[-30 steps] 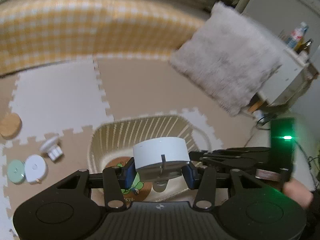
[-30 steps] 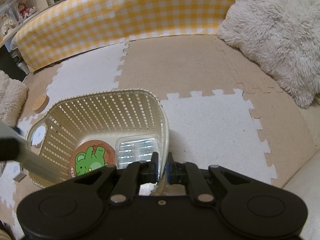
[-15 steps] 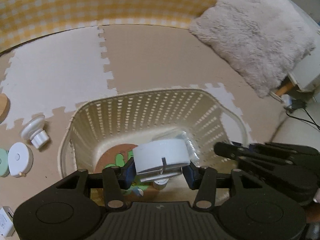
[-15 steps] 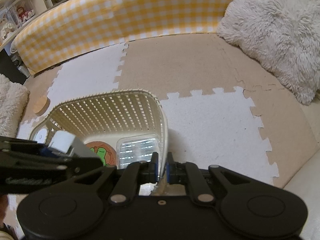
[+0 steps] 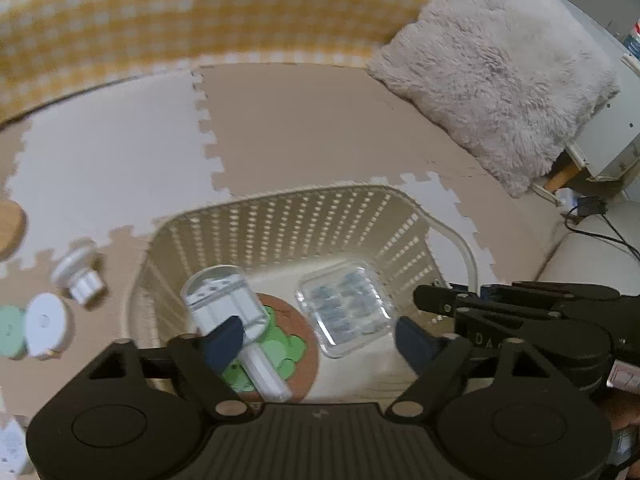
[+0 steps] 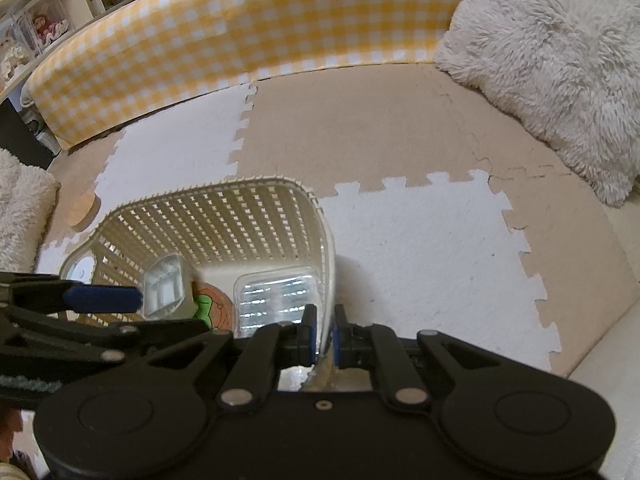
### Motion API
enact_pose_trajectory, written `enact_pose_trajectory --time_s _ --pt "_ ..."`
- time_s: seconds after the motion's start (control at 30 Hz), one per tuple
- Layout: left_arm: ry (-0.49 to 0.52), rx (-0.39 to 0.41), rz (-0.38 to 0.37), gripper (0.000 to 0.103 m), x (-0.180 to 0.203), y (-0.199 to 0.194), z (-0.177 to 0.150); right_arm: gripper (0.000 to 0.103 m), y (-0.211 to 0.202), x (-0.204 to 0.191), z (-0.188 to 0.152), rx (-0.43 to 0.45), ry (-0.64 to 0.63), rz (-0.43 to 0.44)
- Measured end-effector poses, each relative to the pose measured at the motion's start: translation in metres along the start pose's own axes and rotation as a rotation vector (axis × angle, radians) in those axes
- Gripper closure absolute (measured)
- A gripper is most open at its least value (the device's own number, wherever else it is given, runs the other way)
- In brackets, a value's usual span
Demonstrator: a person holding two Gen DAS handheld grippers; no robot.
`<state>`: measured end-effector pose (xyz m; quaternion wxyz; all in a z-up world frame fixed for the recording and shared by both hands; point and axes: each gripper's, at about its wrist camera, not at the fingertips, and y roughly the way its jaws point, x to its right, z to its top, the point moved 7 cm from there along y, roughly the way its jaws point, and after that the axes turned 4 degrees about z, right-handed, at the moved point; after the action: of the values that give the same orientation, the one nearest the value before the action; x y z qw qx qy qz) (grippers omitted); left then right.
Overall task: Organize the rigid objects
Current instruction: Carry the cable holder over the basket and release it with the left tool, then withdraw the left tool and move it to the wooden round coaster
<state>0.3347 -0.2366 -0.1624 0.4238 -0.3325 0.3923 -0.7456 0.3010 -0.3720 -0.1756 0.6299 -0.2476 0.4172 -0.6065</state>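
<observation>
A cream slotted basket [image 5: 280, 216] stands on the foam floor mat; it also shows in the right wrist view [image 6: 224, 216]. My left gripper [image 5: 320, 340] is open above it. The white round object [image 5: 224, 300] is loose and tipped inside the basket, over a brown disc with a green figure [image 5: 288, 356]; it also shows in the right wrist view [image 6: 164, 286]. A clear square box [image 5: 346, 312] lies beside them. My right gripper [image 6: 324, 330] is shut on the basket's right rim.
Left of the basket lie a white spool [image 5: 80, 276], a white disc [image 5: 44, 324], a green disc [image 5: 10, 330] and a wooden disc [image 5: 10, 228]. A yellow checked cushion [image 6: 240, 40] and a fluffy pillow [image 6: 560, 60] border the mat.
My left gripper has opened and let go of the white round object, which has dropped and tipped into the basket. The right gripper stays clamped on the rim.
</observation>
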Motion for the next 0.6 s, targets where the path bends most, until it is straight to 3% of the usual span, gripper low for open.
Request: enact_pose_trajectory --time_s 0.6 --pt "0.019 0.074 -0.023 0.006 -0.002 -0.056 -0.007 0.095 0.001 -0.001 0.000 0.000 0.001 0.001"
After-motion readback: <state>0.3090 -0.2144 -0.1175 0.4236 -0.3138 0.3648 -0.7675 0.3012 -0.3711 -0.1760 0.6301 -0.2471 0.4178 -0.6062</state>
